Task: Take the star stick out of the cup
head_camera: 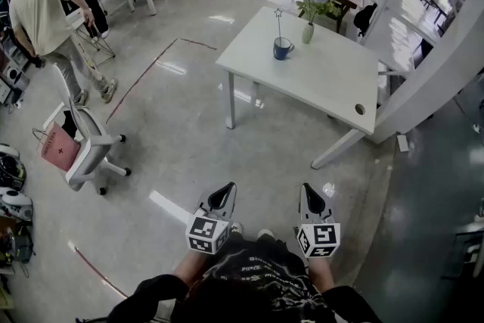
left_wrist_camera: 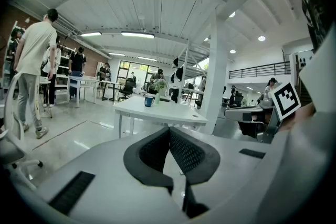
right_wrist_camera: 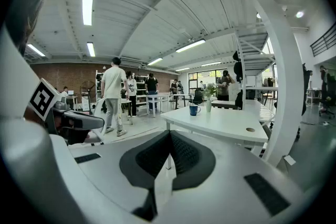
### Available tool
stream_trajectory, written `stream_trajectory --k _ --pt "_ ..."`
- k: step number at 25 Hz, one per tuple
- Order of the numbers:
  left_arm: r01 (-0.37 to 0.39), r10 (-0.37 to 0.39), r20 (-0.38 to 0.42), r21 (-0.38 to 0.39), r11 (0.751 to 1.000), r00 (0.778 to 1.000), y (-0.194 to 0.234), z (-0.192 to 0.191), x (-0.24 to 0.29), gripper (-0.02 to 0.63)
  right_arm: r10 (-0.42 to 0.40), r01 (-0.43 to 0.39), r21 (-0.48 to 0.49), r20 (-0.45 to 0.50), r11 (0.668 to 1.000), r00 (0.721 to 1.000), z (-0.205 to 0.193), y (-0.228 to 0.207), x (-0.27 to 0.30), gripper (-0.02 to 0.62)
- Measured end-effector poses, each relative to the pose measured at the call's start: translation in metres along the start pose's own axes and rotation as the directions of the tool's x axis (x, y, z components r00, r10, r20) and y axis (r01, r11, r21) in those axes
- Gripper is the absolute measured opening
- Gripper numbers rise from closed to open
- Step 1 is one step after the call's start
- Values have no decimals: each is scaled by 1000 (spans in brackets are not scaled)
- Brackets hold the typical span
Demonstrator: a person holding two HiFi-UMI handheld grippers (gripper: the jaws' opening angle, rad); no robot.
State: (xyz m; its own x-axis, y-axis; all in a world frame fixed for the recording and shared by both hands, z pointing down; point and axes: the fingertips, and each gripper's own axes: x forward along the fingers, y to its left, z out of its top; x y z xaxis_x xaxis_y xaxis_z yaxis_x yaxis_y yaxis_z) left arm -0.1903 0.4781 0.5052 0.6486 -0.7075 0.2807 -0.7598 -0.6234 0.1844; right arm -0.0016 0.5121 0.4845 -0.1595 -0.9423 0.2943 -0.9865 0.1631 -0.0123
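At bottom centre, the left gripper (head_camera: 224, 195) and right gripper (head_camera: 311, 198) are held side by side, tilted slightly downward, jaws closed on nothing, well apart from the blue cup (head_camera: 283, 49).

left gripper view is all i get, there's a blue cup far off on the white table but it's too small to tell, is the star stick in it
Observer: Yes. In the head view the star stick stands in the blue cup, with its star end well above the rim.
Operator: ok and the right gripper, i only see its marker cube, open or shut
Observer: Shut. The right gripper view shows the right gripper with its jaws together and nothing between them.
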Motion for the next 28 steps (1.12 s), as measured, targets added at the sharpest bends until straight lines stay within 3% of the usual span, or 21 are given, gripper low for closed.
stream_trajectory --k 13,22,28 --pt "29 -29 2 9 1000 1000 16 9 5 20 -15 15 32 13 999 1000 0 17 12 8" --pt "42 -41 -27 25 999 999 49 0 2 20 23 -23 67 4 998 1000 -6 57 34 11" --pt "35 -34 -35 19 999 999 56 -2 11 20 35 -35 68 -9 997 999 -11 55 46 11"
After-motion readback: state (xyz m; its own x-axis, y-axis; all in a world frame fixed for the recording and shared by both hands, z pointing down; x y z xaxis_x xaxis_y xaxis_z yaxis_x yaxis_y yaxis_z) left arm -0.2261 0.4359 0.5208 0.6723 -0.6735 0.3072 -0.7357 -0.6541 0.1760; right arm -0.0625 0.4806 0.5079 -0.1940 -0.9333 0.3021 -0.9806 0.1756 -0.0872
